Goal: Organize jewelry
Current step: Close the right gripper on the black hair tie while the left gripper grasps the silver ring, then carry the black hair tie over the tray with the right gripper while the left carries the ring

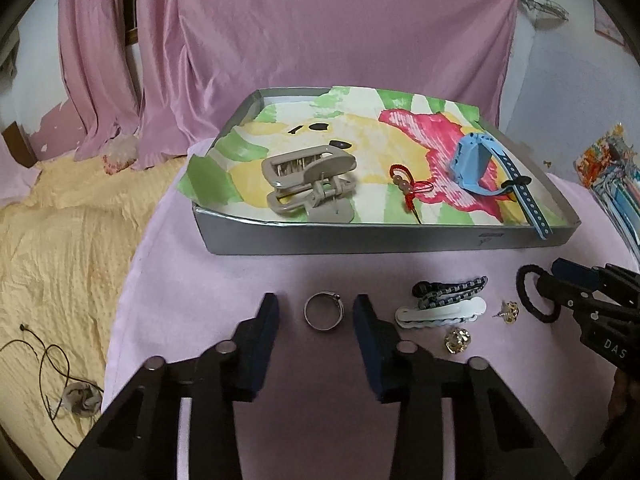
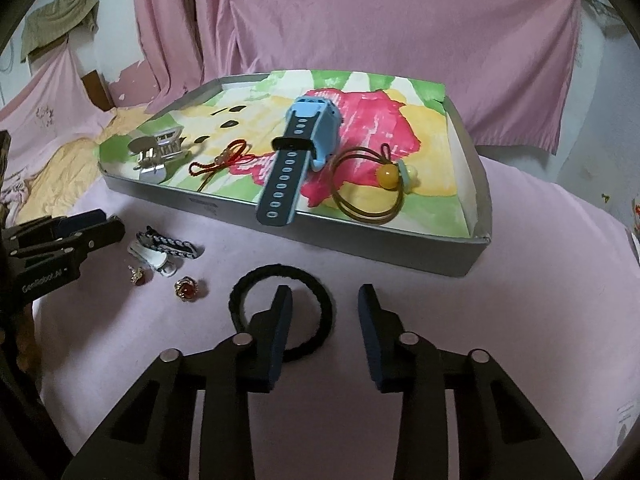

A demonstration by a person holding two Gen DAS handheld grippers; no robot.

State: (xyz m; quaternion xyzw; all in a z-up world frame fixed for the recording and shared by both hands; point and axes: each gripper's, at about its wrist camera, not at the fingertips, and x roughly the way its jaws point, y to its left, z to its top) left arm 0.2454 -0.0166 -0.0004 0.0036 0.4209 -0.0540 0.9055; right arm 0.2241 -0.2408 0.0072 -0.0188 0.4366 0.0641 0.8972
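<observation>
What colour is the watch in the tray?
Light blue, with a darker strap: the watch shows best in the right wrist view.

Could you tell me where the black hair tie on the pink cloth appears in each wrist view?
Left wrist view: the black hair tie lies at the far right, beside the right tongs.
Right wrist view: it lies at lower centre, with the left finger of the right tongs over its loop.
Shared landmark: the blue watch in the grey tray.
</observation>
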